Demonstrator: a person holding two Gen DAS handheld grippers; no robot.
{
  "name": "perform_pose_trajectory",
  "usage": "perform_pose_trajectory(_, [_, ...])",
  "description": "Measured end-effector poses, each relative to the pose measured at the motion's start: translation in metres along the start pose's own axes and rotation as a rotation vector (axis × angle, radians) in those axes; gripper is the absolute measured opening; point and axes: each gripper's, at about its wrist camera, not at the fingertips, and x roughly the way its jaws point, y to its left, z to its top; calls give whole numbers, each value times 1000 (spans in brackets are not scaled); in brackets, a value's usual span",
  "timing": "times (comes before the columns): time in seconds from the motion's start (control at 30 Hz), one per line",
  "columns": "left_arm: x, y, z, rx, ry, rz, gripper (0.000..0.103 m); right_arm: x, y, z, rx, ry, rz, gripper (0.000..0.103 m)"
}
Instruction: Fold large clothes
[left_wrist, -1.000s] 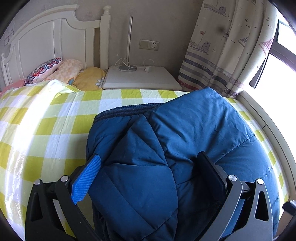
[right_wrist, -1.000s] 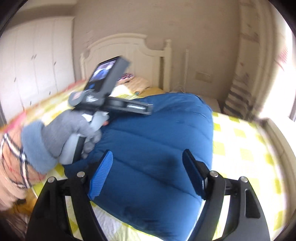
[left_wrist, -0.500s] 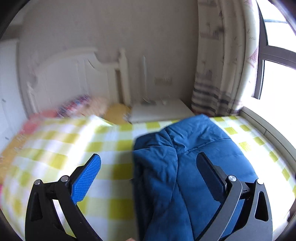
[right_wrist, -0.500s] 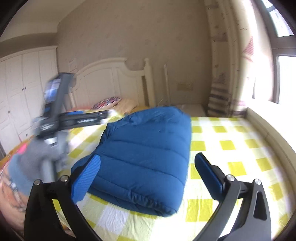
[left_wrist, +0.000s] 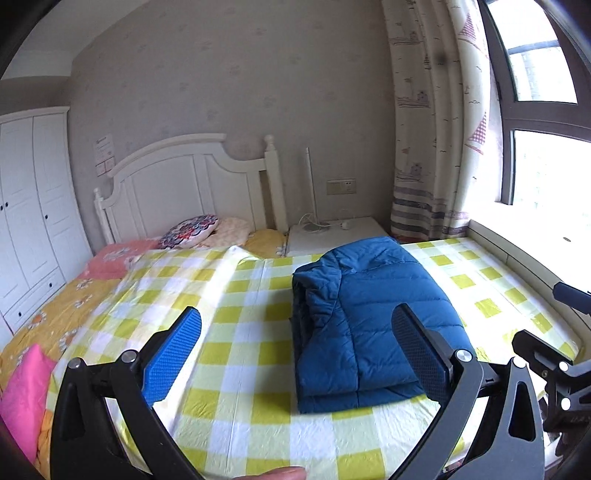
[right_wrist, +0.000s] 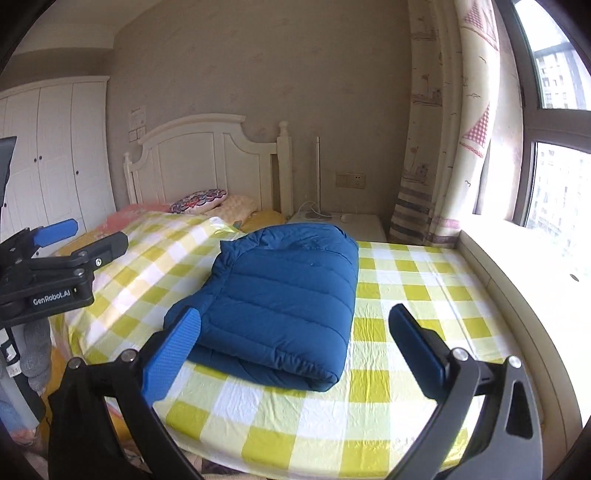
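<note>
Right wrist view: the blue quilted jacket (right_wrist: 280, 295) lies folded into a thick rectangle mid-frame on the yellow checked sheet (right_wrist: 406, 295). Both the right gripper (right_wrist: 295, 347) and the left gripper (left_wrist: 299, 350) are spread wide, holding nothing.

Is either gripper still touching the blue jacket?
Apart. Both wrist views show the left gripper and right gripper open and empty, raised back from the folded blue jacket.

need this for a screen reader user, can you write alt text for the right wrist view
A folded blue puffer jacket lies on a bed's yellow-and-white checked sheet, beyond the open, empty right tool. The left tool shows at the left edge; a white headboard, pillows and a curtained window lie beyond.
</note>
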Motion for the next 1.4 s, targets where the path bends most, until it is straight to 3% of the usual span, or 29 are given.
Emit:
perform_pose_trajectory(0.47, [3,10,-14,-22,52,8,99,-6,8,1,-18,5,-3,101])
perform_pose_trajectory(1.4, [3,15,-17,-32,52,14,99,-5,9,0,-18,10,-13,101])
